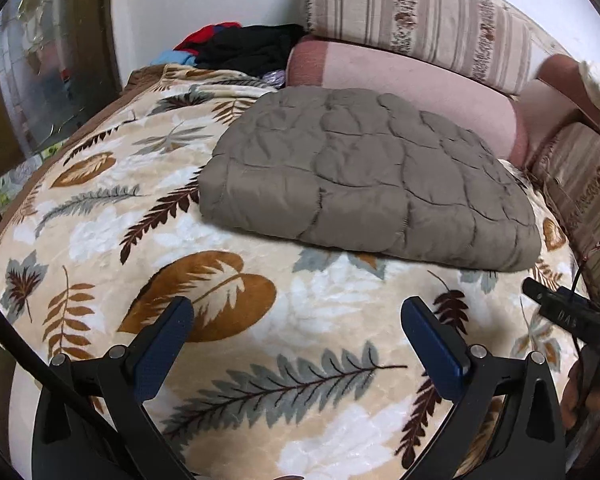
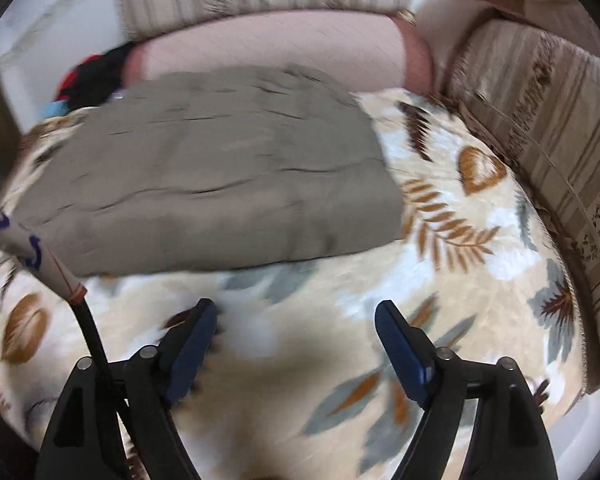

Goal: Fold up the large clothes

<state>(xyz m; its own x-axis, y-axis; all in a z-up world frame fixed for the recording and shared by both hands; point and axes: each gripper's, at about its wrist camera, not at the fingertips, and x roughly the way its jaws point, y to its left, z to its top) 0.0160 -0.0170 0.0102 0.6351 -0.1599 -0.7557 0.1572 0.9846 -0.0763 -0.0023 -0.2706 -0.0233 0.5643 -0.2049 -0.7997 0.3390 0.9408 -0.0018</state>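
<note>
A grey-brown quilted garment [image 1: 364, 184] lies folded into a thick rectangle on the leaf-patterned blanket [image 1: 260, 320]. In the left wrist view my left gripper [image 1: 296, 312] stands open over bare blanket, a short way in front of the fold, with nothing between its blue pads. The right wrist view is blurred; there the same folded garment [image 2: 212, 184] lies ahead and to the left. My right gripper [image 2: 296, 316] is open too, above the blanket [image 2: 440, 272], holding nothing. Part of the other gripper [image 1: 568, 312] shows at the right edge of the left wrist view.
Striped cushions [image 1: 420, 16] and a pink bolster [image 1: 404, 80] line the back and right side. A heap of dark, red and blue clothes [image 1: 244, 48] lies at the far left corner. A glass door [image 1: 40, 72] stands at the left. A cable [image 2: 88, 320] crosses the right view.
</note>
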